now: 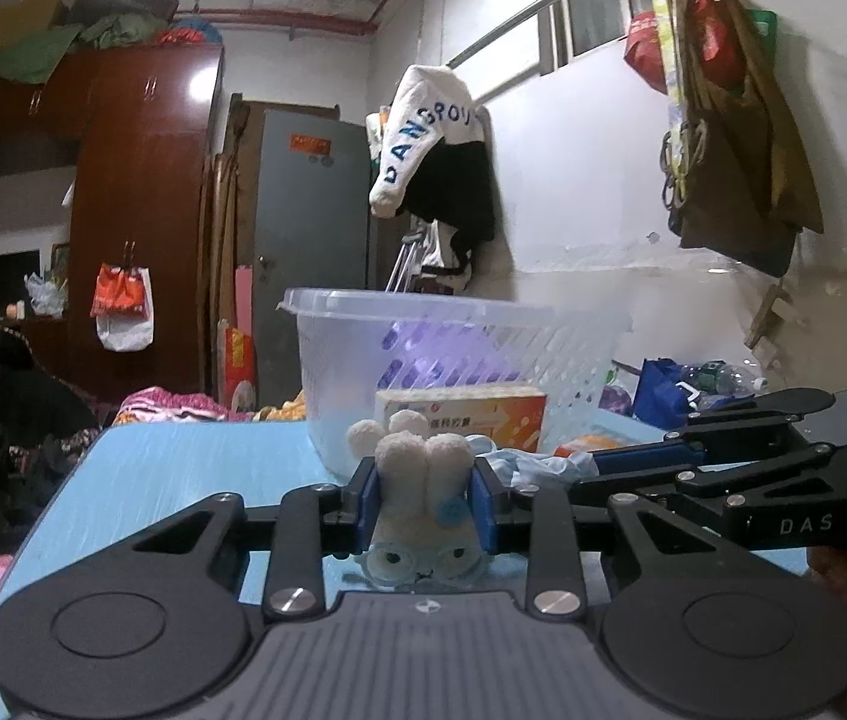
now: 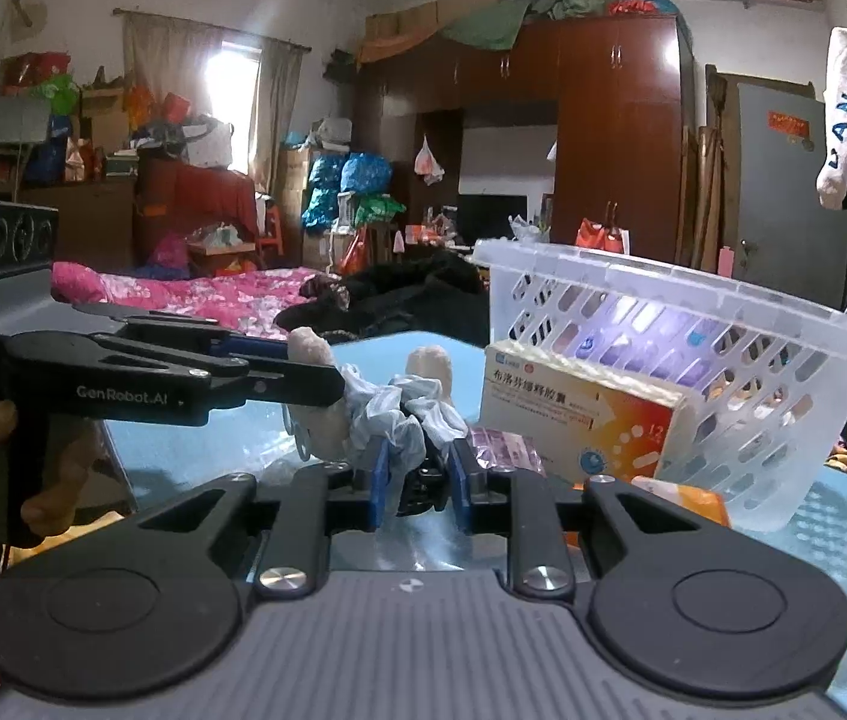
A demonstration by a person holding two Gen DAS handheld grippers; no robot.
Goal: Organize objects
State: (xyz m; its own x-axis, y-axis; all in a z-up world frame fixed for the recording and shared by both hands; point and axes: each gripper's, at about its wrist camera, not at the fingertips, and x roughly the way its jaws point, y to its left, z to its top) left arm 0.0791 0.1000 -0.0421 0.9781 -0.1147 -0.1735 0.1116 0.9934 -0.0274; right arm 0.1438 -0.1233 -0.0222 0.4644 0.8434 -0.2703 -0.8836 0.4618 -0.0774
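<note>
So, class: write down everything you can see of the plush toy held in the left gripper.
The plush toy is small, cream-white and fuzzy, with rounded limbs or ears sticking up and away from the camera. A pale blue button-like disc and round pale blue glasses over dark eyes sit at its near end. It is clamped between the blue pads of the left gripper, above the blue table. From the right wrist view, crumpled pale blue fabric lies against it.
</note>
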